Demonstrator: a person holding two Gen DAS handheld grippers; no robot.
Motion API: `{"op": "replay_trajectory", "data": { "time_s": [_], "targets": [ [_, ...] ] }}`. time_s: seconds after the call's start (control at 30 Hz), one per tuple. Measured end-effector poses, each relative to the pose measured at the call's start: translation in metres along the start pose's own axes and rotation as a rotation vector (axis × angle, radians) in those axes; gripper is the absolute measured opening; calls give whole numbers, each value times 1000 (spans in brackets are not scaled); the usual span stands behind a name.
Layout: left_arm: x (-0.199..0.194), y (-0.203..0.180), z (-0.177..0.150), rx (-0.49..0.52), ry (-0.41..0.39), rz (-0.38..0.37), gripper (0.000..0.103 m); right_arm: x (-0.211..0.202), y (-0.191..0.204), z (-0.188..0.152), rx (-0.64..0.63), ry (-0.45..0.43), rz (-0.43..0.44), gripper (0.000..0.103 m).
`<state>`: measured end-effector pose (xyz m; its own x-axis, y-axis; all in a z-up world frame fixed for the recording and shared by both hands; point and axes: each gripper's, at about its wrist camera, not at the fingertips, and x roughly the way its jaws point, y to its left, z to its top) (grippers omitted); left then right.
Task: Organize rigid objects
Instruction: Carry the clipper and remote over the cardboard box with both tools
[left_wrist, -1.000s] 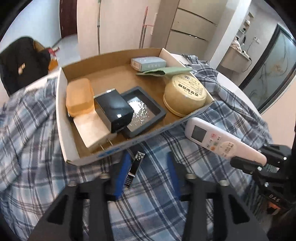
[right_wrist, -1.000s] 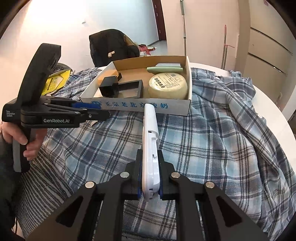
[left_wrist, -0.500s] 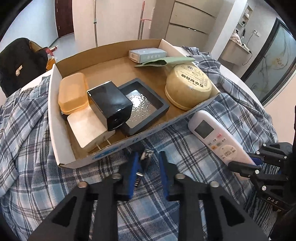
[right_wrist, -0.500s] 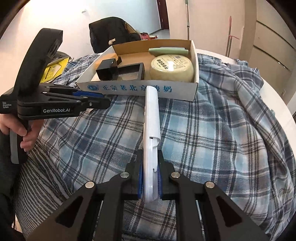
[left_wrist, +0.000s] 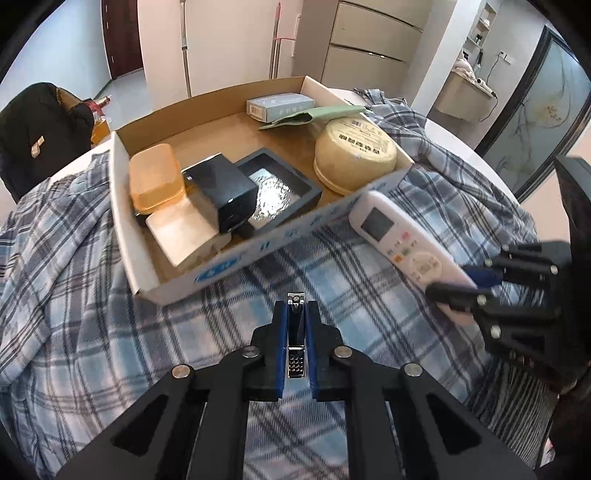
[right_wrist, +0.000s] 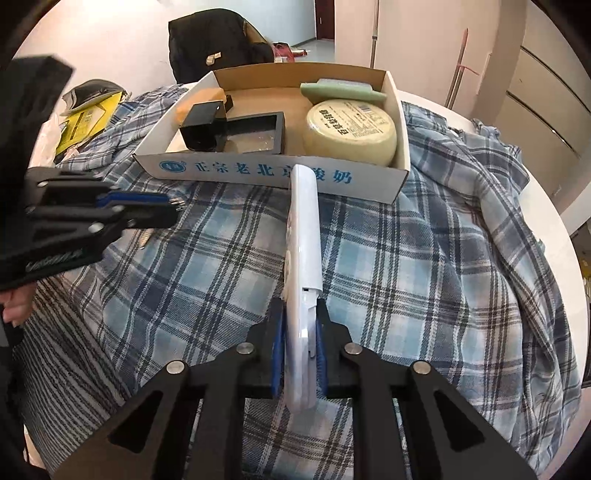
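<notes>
My left gripper (left_wrist: 296, 314) is pinching a metal nail clipper (left_wrist: 296, 339) between its blue pads, holding it over the plaid cloth (left_wrist: 369, 314) just in front of the cardboard tray (left_wrist: 221, 266). My right gripper (right_wrist: 300, 332) is clamping the back end of a white remote control (right_wrist: 303, 236), whose nose is reaching the tray's printed front wall. Inside the tray are lying a round cream tub (left_wrist: 354, 155), a black box (left_wrist: 221, 192) and an orange case (left_wrist: 155, 177).
</notes>
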<state>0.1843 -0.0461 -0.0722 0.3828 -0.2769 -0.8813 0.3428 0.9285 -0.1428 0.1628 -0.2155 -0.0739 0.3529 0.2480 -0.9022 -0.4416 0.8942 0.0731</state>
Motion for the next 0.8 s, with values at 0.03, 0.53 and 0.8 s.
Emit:
{"op": "replay_trajectory", "data": {
  "time_s": [0.03,0.53,0.8],
  "targets": [
    [-4,1,-3,-1,-1,2,10,0,-1,0,6,-3,-6,19],
    [-13,-1,-7,1,-21,-12,10,8,7,25,-33,-83,-10,21],
    [-29,-13,-16,37,-115,51,10,12,8,21,2,-92,18,17]
  ]
}}
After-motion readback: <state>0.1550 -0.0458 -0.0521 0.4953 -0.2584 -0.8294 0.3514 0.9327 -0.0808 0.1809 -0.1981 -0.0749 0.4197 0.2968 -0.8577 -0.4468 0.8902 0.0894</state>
